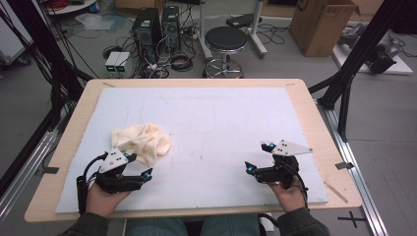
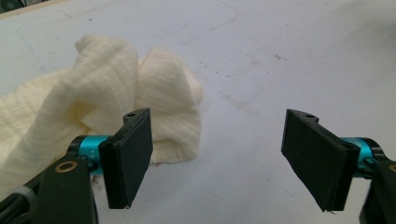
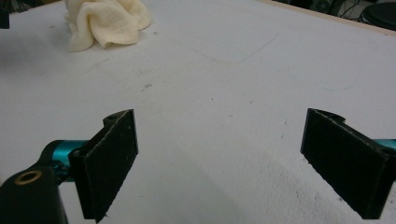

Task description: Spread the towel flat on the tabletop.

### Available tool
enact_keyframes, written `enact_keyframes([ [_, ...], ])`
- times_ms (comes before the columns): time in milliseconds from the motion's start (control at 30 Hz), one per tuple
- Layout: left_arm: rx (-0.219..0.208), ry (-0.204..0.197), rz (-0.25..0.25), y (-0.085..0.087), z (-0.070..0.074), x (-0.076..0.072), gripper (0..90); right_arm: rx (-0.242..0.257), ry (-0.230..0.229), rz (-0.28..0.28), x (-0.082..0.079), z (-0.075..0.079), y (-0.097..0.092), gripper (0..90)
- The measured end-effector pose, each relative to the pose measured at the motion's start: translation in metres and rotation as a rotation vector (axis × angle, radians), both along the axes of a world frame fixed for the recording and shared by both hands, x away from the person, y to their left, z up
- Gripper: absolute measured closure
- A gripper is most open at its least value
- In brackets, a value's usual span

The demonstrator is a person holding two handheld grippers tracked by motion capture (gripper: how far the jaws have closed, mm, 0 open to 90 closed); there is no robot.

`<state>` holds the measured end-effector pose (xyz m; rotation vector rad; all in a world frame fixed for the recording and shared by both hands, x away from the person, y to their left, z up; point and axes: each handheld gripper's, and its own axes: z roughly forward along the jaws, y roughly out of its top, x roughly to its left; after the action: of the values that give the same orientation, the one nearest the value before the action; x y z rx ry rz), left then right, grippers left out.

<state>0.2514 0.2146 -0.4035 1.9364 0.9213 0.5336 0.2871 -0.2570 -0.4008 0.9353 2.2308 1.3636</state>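
A crumpled cream cloth (image 1: 142, 141) lies on the white mat (image 1: 211, 118) at the left of the table. My left gripper (image 1: 138, 164) rests just below and beside the cloth, open, with nothing between its jaws. In the left gripper view the cloth (image 2: 107, 98) bunches up behind the left jaw, and the left gripper (image 2: 224, 163) stands wide over bare mat. My right gripper (image 1: 258, 157) sits open near the front right of the mat, far from the cloth. The right gripper view shows the right gripper (image 3: 224, 168) empty, with the cloth (image 3: 105, 21) far off at top left.
The mat covers a wooden table (image 1: 305, 93). Beyond the far edge stand a black stool (image 1: 225, 42), two computer towers (image 1: 155, 29) with cables, and a cardboard box (image 1: 322, 22). Black frame posts (image 1: 356, 54) flank the table.
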Motion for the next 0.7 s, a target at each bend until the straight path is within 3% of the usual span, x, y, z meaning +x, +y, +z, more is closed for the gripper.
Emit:
enact_keyframes([
  [267,-0.013,-0.027,0.026,0.004,0.010,0.002,27.2,-0.003,0.002,0.010,0.001,0.000,0.003,10.3],
  [400,-0.010,-0.030,0.042,0.008,0.018,0.012,27.9,-0.015,-0.006,0.020,0.000,0.000,0.004,10.3],
  [500,-0.014,-0.021,0.055,0.010,0.021,0.019,28.6,-0.018,-0.012,0.018,0.000,0.001,0.004,10.3],
  [633,-0.065,0.032,0.096,0.015,0.028,0.044,30.2,-0.008,-0.012,0.024,0.004,0.002,0.007,10.3],
  [700,-0.061,0.045,0.118,0.016,0.031,0.053,31.8,-0.010,-0.012,0.032,0.006,0.002,0.009,10.4],
])
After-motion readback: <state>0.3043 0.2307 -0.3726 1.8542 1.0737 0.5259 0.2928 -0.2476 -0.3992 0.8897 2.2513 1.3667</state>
